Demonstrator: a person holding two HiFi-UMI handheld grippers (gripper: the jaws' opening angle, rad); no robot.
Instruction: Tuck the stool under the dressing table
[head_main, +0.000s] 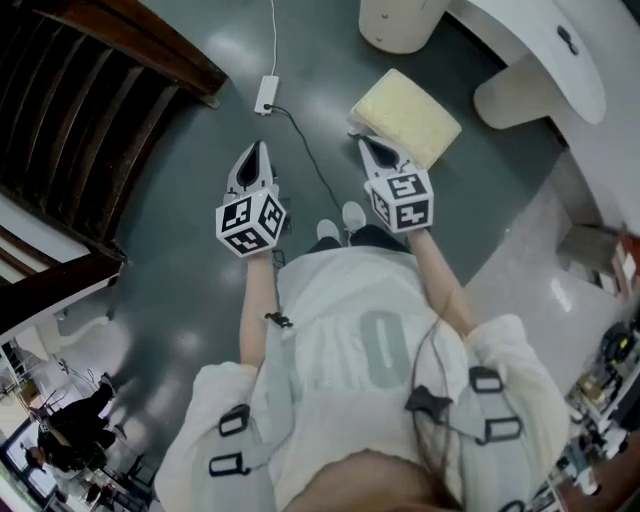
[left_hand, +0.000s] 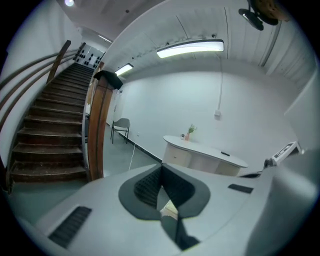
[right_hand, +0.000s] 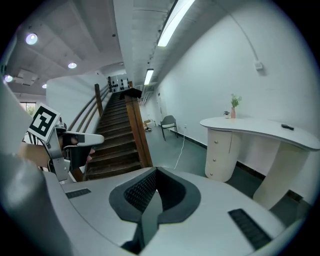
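- Pale-yellow cushioned stool (head_main: 405, 115) stands on the dark floor (head_main: 200, 290), in front of the dressing table (head_main: 545, 45) and fully outside it. It is not yet tucked under.
- Direction: the stool lies directly ahead of the right gripper (head_main: 372, 148). In the head view the gripper tip overlaps the near corner of the cushion. Contact cannot be confirmed from that view.
- Nearer hand: the left gripper (head_main: 258, 152) is over bare floor, well apart from the stool on its left side. The right gripper is clearly the nearer one.
- Long axis: in the head view the cushion's longer sides run diagonally, from upper left to lower right.
- Target: the open bay between the drawer pedestal (head_main: 400, 25) and the white side support (head_main: 515, 100) lies just beyond the stool, up and to the right.
- Jaw state: both gripper views show the jaws closed together, with nothing between them.
- Judgement: the coming move calls for a push across the short axis, towards the bay. Pressure on the near corner alone would probably swivel the stool.
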